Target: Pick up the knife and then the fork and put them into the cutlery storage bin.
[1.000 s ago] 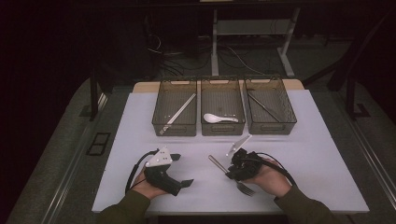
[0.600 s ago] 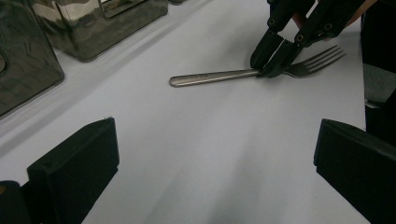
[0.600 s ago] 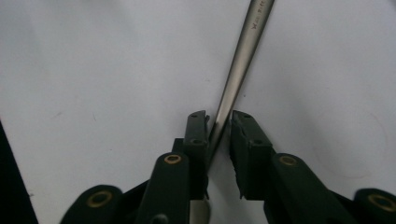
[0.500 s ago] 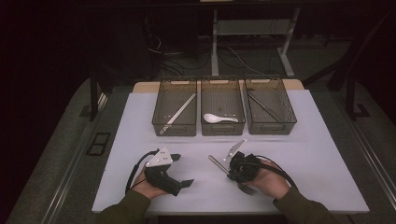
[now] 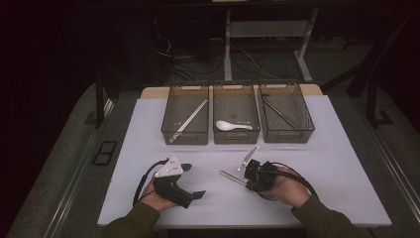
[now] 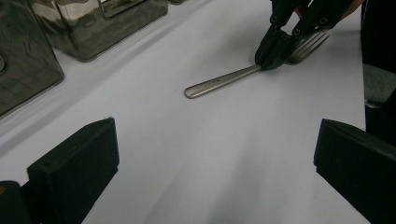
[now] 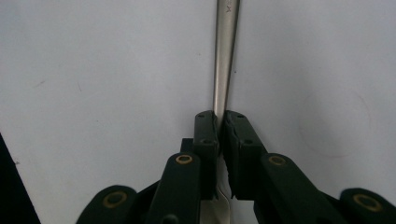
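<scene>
faintly, unreadable stamped writing marks the fork (image 7: 226, 56) clamped in the just-closing right claw (image 7: 220, 122); left claw (image 6: 210, 154) apart.

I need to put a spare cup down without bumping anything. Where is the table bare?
Bare table: the wide patch right of the right gripper and fork, below the bins. Also the strip left of the left bin, above the left gripper. Crowded: the three bins across the back and the front middle around both grippers.
</scene>
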`<state>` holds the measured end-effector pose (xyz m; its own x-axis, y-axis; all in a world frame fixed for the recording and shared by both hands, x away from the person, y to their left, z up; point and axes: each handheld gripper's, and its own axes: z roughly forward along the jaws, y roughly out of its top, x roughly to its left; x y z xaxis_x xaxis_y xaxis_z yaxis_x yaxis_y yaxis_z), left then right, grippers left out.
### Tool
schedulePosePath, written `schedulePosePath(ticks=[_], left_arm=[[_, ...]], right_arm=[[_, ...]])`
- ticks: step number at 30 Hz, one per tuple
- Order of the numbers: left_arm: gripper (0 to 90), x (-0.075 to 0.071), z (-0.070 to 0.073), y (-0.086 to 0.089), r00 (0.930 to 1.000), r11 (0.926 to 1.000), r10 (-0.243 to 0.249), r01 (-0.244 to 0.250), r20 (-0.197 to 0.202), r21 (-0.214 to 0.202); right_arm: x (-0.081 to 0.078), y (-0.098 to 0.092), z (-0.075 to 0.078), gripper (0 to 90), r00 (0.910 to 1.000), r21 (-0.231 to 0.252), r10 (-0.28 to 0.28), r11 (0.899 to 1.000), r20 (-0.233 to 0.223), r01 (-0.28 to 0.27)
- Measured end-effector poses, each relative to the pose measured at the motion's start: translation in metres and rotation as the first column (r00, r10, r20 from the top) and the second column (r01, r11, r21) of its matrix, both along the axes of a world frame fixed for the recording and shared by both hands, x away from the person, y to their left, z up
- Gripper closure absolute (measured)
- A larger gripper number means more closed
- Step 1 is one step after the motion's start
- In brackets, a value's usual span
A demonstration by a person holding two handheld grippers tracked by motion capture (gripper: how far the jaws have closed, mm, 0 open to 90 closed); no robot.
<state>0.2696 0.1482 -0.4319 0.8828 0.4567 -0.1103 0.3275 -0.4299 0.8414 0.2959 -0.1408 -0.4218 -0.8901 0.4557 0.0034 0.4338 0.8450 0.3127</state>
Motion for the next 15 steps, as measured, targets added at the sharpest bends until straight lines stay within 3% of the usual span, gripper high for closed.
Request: schedulePosePath(ticks=[7, 12, 15], left_arm=[[0.0, 0.0002, -0.0003, -0.0003, 1.0000, 1.0000, -0.003, 0.003, -0.002, 0.004], [0.0, 0.0006, -0.0006, 0.0000, 1.0000, 1.0000, 0.001, -0.001, -0.004, 0.001], [0.0, 0.0003, -0.0003, 0.0000, 1.0000, 1.0000, -0.005, 0.005, 0.000, 0.001]], right_arm=[[0.0035, 0.0065, 0.0015, 83.3, 0.9992, -0.037, -0.009, 0.999, -0.039, 0.008], [0.0047, 0.0047, 0.0014, 83.8, 0.9995, -0.037, -0.002, 0.999, -0.031, 0.001], [0.0051, 0.0030, 0.0016, 83.8, 0.9987, -0.013, -0.006, 1.000, -0.050, 0.005]])
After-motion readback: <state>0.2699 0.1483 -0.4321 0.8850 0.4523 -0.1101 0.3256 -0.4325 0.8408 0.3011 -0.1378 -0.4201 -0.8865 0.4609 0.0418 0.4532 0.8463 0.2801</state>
